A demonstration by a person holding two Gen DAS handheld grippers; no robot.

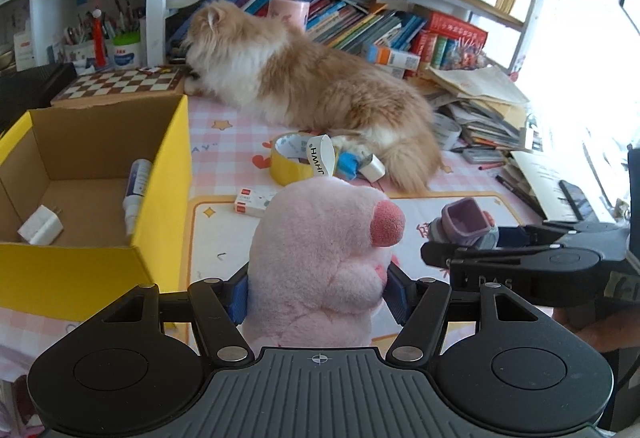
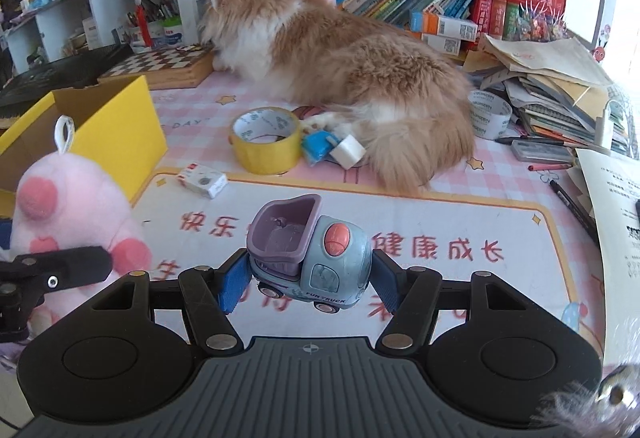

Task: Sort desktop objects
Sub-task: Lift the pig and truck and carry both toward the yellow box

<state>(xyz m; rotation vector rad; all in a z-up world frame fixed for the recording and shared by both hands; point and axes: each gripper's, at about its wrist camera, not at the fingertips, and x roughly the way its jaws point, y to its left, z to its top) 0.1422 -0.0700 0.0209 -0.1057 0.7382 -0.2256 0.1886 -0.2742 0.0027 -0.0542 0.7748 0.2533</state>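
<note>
Only left wrist shows charger point(image 1: 41, 229) inside box point(image 1: 160, 198).

Open mat around the toy truck point(image 2: 310, 258), bare to its right and ahead as far as the eraser box point(image 2: 202, 181). Beyond that, blocked by the yellow tape roll point(image 2: 266, 146), blue and white blocks, and the cat point(image 2: 340, 78) sprawled across the counter point(image 2: 500, 198). Left of the truck, walled by the yellow cardboard box point(image 1: 160, 166), open-topped, with free floor between charger point(image 1: 40, 230) and tube point(image 1: 136, 194).

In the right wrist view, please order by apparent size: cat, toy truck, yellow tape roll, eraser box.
1. cat
2. toy truck, though nearness to the camera enlarges it
3. yellow tape roll
4. eraser box
</note>
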